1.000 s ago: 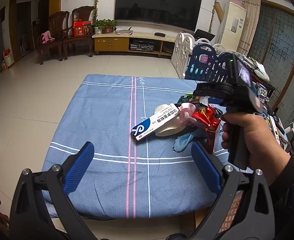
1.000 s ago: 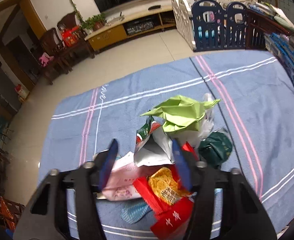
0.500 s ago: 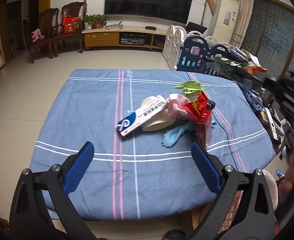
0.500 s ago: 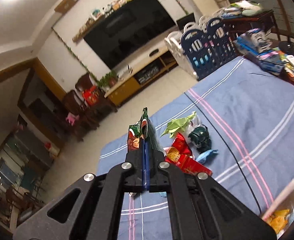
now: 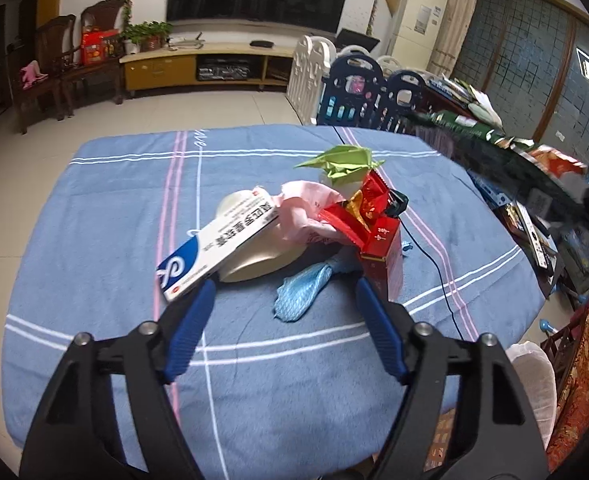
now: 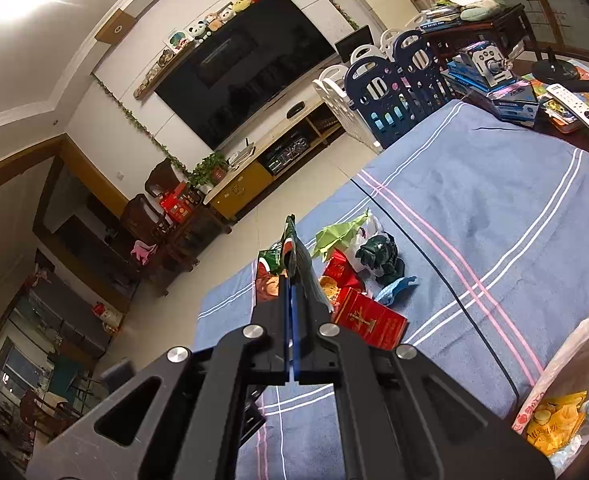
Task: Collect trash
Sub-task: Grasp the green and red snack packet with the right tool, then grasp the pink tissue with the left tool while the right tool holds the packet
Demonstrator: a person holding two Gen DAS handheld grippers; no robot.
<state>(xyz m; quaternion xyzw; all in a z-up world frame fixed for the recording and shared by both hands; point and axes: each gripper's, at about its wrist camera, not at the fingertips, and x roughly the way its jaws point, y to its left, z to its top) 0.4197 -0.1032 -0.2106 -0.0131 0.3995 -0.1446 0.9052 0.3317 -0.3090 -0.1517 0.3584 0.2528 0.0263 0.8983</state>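
Note:
A trash pile lies on the blue tablecloth: a white-and-blue medicine box, a white bowl, pink wrapper, red box, green folded paper, blue scrap. My left gripper is open just in front of the pile, its fingers either side of the blue scrap. My right gripper is shut on a green snack wrapper, held above the table's right side. It appears blurred in the left wrist view.
A white trash bag with yellow wrappers hangs at the table's near right edge; it also shows in the left wrist view. A black cable crosses the cloth. A cluttered side table and a playpen fence stand beyond.
My right gripper closed on the green snack wrapper, lifted it off the pile and carried it right. My left gripper moved forward toward the pile and narrowed its opening.

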